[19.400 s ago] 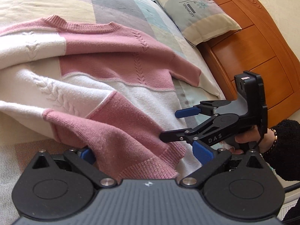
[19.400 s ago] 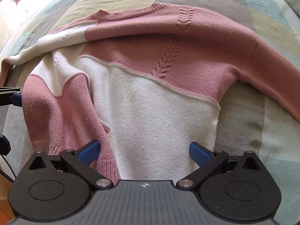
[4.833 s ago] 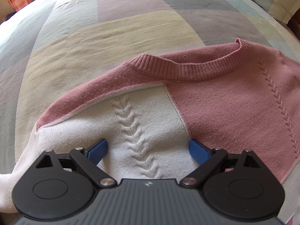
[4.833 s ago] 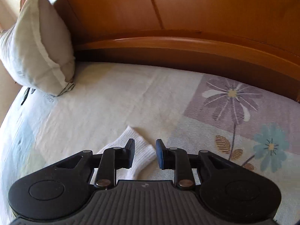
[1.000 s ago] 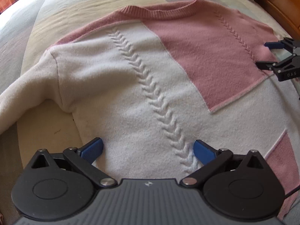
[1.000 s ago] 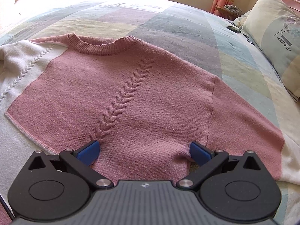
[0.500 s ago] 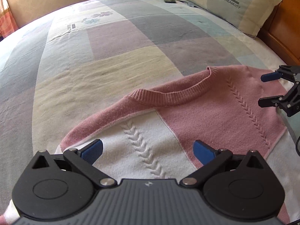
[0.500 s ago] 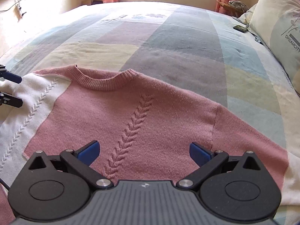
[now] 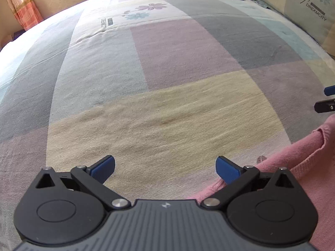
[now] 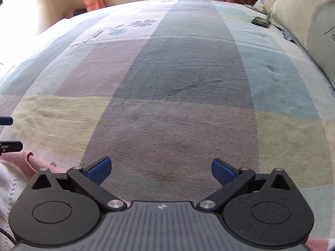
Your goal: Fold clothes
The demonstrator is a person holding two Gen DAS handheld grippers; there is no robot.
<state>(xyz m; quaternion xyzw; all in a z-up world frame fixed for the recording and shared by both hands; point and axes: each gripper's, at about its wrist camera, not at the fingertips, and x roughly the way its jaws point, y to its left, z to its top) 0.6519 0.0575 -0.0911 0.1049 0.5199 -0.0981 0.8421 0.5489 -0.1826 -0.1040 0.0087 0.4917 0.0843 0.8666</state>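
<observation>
Sweater (image 9: 303, 167) knit, pink with a ribbed collar edge, lies on the bed (image 9: 167, 108) at the right edge of my left wrist view, running under the right finger of my left gripper (image 9: 165, 167), which is spread wide and holds nothing. In my right wrist view the same sweater (image 10: 12, 173) shows at the lower left as pink collar above a white cable-knit panel. My right gripper (image 10: 161, 169) is also wide open and empty over the patchwork bedspread. A pillow (image 10: 303, 14) sits far right.
</observation>
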